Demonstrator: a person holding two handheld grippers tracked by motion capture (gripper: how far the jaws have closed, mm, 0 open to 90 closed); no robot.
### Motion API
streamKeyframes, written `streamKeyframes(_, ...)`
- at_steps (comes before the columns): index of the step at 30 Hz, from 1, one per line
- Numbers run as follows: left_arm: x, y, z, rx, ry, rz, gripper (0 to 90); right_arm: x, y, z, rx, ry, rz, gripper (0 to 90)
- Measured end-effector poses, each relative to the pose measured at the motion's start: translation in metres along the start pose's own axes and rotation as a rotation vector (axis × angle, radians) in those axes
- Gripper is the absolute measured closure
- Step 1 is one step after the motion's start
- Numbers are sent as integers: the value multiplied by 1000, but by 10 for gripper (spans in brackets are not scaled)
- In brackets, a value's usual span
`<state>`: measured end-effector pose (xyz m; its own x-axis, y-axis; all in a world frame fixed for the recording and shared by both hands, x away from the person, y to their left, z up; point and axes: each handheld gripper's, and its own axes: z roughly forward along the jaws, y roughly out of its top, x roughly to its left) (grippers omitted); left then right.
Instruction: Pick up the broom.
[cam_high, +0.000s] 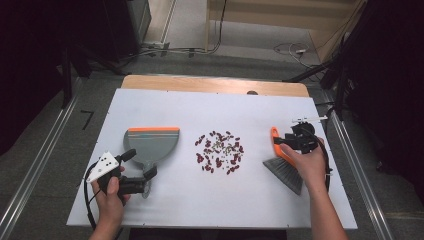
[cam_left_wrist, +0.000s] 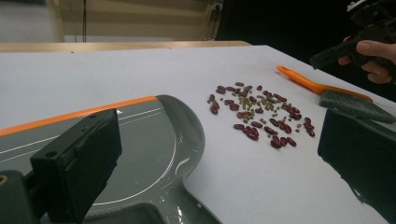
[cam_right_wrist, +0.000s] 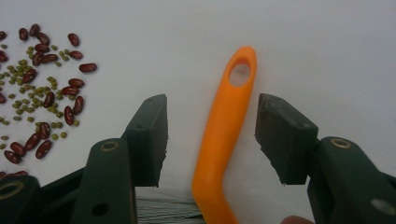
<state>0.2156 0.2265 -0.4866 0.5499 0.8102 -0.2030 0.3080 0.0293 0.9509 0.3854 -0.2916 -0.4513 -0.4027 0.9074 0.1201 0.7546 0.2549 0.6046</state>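
Right gripper fingers wide astride brush handle, left gripper fingers wide flanking dustpan handle.

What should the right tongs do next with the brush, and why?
Probably close the right tongs on the orange brush handle. The jaws are open with the handle lying between them on the table, not yet gripped. The beans lie unswept beside the dustpan, so the brush has to be held first.

Bare worktop lies open behind the scattered beans; the dustpan flanks them on the left, the brush on the right.
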Motion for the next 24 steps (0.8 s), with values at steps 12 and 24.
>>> streamKeyframes(12,0,1,-2,4,0,8,0,8,-10,14,166,-25,17,587)
streamKeyframes(24,-1,0,-2,7,0,10,0,12,-14,24,230,-98,19,592)
